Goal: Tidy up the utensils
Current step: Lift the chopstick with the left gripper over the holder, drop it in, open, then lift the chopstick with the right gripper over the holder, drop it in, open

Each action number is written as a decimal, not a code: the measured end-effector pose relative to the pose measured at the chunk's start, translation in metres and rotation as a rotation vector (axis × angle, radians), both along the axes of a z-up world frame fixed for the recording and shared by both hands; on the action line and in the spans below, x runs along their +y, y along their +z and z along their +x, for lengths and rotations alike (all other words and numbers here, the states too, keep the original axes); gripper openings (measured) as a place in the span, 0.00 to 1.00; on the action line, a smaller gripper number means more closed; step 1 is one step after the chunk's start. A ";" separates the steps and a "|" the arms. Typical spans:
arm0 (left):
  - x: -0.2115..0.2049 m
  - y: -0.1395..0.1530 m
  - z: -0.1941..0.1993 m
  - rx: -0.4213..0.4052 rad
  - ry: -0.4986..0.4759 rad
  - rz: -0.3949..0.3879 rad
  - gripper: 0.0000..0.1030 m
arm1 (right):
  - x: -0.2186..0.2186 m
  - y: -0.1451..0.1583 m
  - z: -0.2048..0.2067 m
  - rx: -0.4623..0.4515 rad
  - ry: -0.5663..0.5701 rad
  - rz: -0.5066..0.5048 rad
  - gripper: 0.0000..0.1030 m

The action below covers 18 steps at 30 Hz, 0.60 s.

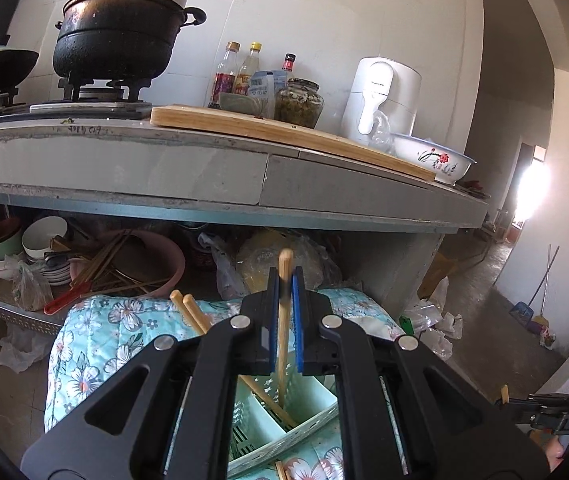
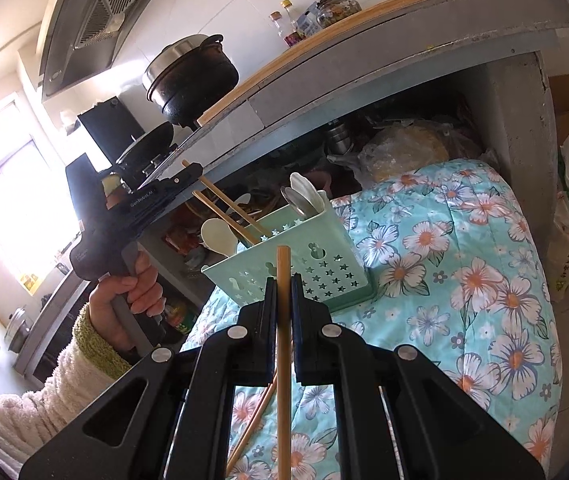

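A chopstick [image 1: 284, 320] is being pinched upright by the left gripper [image 1: 285, 280], its lower end inside the green utensil holder [image 2: 284, 264] on the floral quilt [image 2: 464, 260]. A second chopstick [image 2: 283, 340] is being clamped by the right gripper [image 2: 283, 284], near the holder's front wall. Spoons [image 2: 304, 200] and two chopsticks [image 2: 228, 212] are being held in the holder.
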<state>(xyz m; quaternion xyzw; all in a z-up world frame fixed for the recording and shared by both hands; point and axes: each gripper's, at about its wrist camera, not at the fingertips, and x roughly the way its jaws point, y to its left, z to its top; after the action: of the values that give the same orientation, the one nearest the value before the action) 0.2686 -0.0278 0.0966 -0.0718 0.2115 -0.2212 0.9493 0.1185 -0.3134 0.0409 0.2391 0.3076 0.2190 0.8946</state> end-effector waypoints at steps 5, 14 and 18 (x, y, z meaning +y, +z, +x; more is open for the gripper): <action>0.012 0.004 -0.011 -0.017 0.018 -0.026 0.29 | 0.006 0.007 -0.002 -0.011 -0.002 -0.022 0.07; 0.045 0.021 -0.054 -0.064 0.037 -0.067 0.36 | 0.016 0.034 -0.001 -0.059 -0.006 -0.061 0.07; 0.059 0.013 -0.079 -0.042 0.037 -0.072 0.38 | 0.024 0.054 0.007 -0.102 0.003 -0.075 0.07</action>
<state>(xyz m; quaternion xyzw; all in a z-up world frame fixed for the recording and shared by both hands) 0.1899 0.0316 0.1096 -0.1053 0.1819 -0.2127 0.9543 0.1258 -0.2897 0.0949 0.1935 0.2698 0.2205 0.9172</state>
